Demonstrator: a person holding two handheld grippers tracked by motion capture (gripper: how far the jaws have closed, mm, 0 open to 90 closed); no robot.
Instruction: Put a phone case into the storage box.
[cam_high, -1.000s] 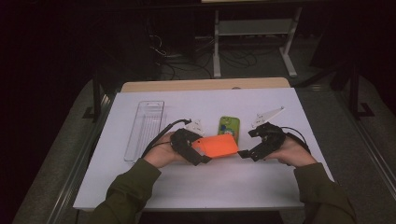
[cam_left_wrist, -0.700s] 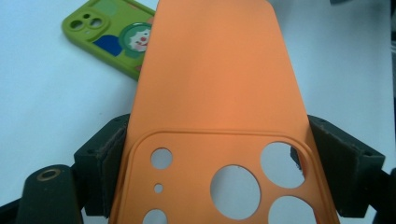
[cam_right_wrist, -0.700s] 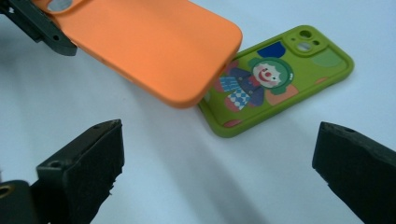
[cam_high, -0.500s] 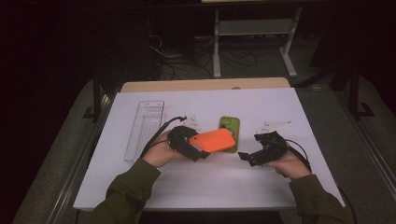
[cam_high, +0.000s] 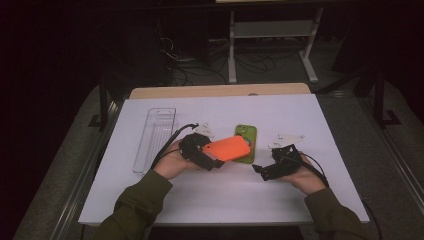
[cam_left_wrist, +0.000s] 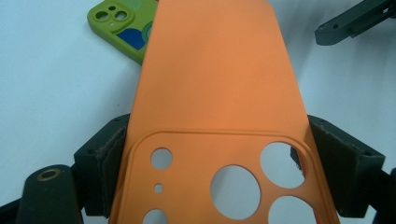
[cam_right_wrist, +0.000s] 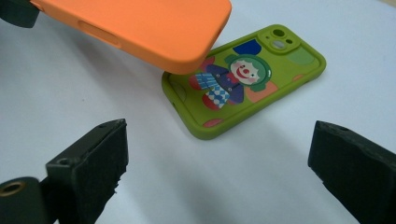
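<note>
My left gripper (cam_high: 202, 155) is shut on an orange phone case (cam_high: 227, 148), held by its camera-hole end (cam_left_wrist: 219, 186) a little above the table. The case's free end hangs over a green phone case (cam_high: 245, 143) that lies flat on the white table (cam_high: 280, 112). A clown picture shows on the green case (cam_right_wrist: 247, 79). My right gripper (cam_high: 261, 170) is open, to the right of both cases, with nothing between its fingers (cam_right_wrist: 91, 161). The orange case (cam_right_wrist: 140, 23) hovers beyond the right gripper's jaws.
A clear plastic tray (cam_high: 155, 137) lies on the table's left side. A wooden strip (cam_high: 220, 91) runs along the far edge. Beyond the table stand a white metal frame (cam_high: 270, 35) and cables on a dark floor.
My right gripper has let go of the orange case, opened and drawn back to the right. The left gripper still holds the case and has carried it slightly up over the green case.
</note>
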